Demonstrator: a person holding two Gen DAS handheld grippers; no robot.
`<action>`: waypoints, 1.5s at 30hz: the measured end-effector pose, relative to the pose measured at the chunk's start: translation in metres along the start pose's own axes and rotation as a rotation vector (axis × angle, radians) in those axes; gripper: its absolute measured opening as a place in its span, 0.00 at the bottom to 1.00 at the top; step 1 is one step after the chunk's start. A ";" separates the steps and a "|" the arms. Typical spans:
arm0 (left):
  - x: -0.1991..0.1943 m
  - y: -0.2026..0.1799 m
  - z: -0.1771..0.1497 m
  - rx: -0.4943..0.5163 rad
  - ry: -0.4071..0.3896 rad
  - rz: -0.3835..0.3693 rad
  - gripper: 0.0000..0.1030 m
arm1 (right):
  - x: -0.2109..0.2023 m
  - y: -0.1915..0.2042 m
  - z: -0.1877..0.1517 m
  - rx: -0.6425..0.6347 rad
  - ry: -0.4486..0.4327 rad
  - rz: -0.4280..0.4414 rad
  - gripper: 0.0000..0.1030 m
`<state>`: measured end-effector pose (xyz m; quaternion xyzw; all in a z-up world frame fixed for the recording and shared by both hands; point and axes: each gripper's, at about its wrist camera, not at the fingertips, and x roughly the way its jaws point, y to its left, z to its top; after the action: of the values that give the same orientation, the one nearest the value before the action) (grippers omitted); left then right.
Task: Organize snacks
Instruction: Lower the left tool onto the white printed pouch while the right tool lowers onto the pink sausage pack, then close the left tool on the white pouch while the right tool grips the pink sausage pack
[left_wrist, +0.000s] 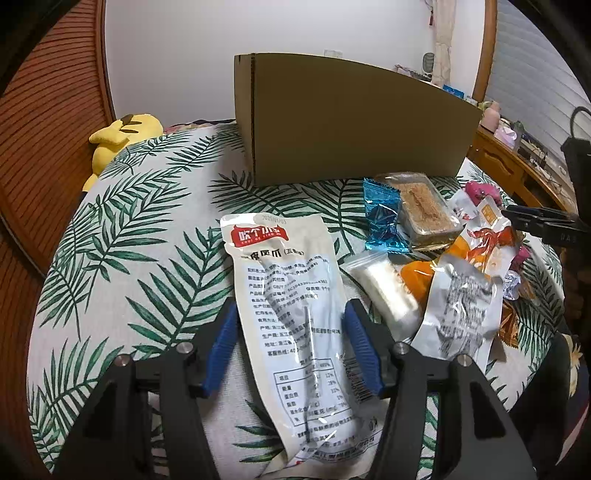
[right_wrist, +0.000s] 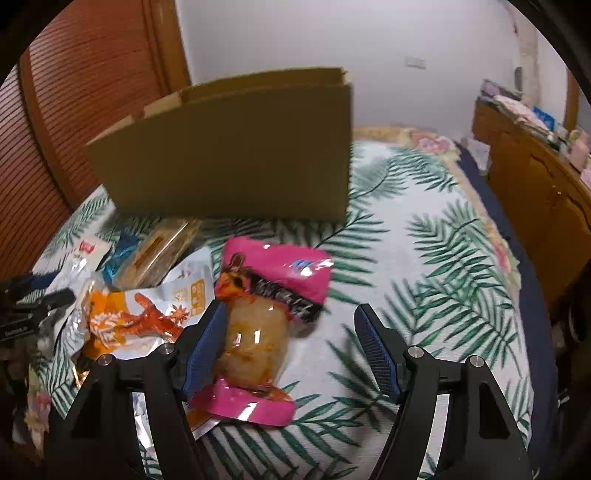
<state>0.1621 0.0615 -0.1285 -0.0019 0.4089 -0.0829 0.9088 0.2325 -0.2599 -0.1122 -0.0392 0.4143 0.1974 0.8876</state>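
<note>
A brown cardboard box stands at the back of the leaf-print bed; it also shows in the right wrist view. My left gripper is open, its blue pads on either side of a long white snack packet lying on the bed. My right gripper is open over a pink-ended chicken snack packet, which lies against the left pad. A pile of snacks lies right of the white packet: a blue wrapper, a cake in clear wrap, an orange-and-white packet.
A yellow plush toy lies at the bed's far left. A wooden slatted headboard curves on the left. A wooden dresser with clutter stands to the right of the bed. Bare leaf-print bedspread lies right of the pink packet.
</note>
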 end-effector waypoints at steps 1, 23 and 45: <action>0.000 -0.001 0.000 0.005 0.001 0.001 0.59 | 0.003 0.001 0.000 -0.008 0.013 -0.009 0.72; -0.018 0.003 -0.002 -0.016 -0.031 -0.059 0.26 | 0.005 -0.009 -0.014 -0.015 0.009 -0.020 0.43; -0.037 0.000 0.014 -0.013 -0.107 -0.062 0.00 | -0.014 -0.004 -0.015 -0.020 -0.050 -0.019 0.43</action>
<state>0.1483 0.0664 -0.0912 -0.0247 0.3599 -0.1080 0.9264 0.2149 -0.2716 -0.1119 -0.0470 0.3898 0.1939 0.8991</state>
